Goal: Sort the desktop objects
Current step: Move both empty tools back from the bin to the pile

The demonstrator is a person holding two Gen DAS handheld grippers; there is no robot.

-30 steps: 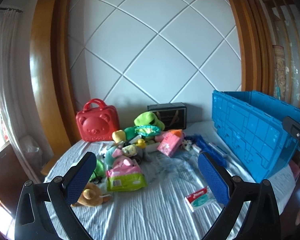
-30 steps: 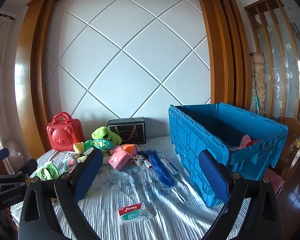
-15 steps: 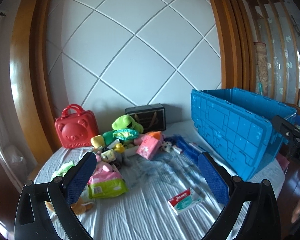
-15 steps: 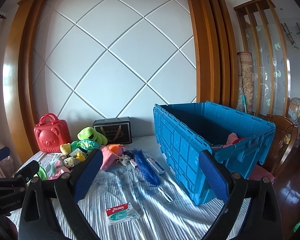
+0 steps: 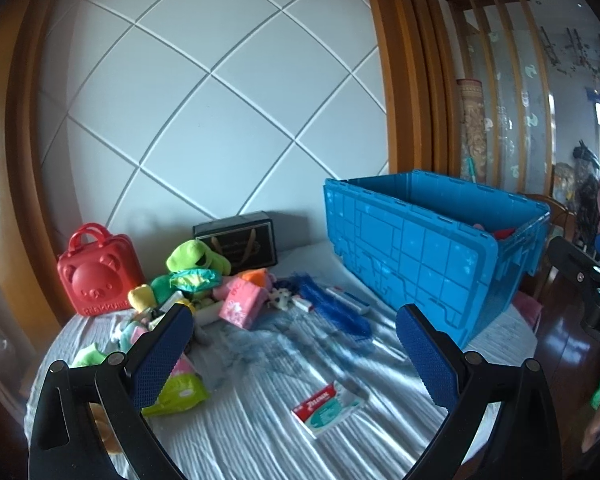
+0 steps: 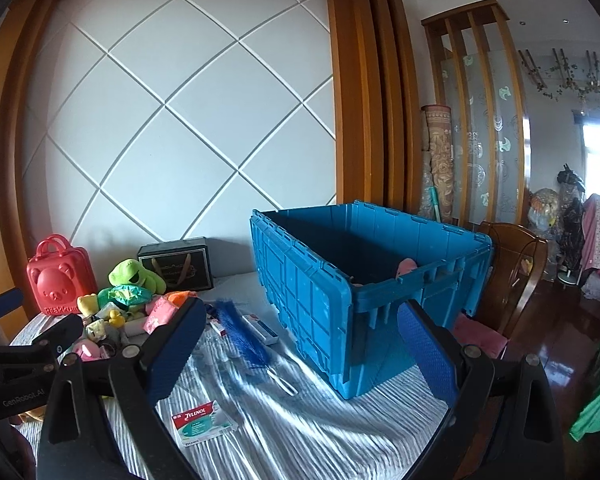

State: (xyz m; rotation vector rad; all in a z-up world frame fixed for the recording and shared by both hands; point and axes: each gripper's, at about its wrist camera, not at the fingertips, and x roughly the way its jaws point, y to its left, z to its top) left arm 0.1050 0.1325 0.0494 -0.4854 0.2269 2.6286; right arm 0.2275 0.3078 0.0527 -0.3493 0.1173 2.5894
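Both tongs gape wide and empty above a white-clothed bench (image 6: 300, 432), where a flat red-and-teal cardboard medicine box (image 6: 202, 422) lies, long axis angled toward the open blue plastic crate (image 6: 340, 304), before a white diamond-panelled wall (image 6: 180, 120).

This is a lived-in home. The wall (image 6: 180, 128) behind the worktop (image 6: 300, 432) is white padded panelling crossed by diagonal seams and framed in warm wood, with a slatted wooden screen (image 6: 480, 120) of frosted patterned glass beside it. A carved wooden chair (image 6: 512, 264), glossy wood floor (image 6: 560, 332), rolled rug (image 6: 438, 160) and soft toys (image 6: 134, 276) beside a blue crate (image 6: 340, 280) add to the domestic look.
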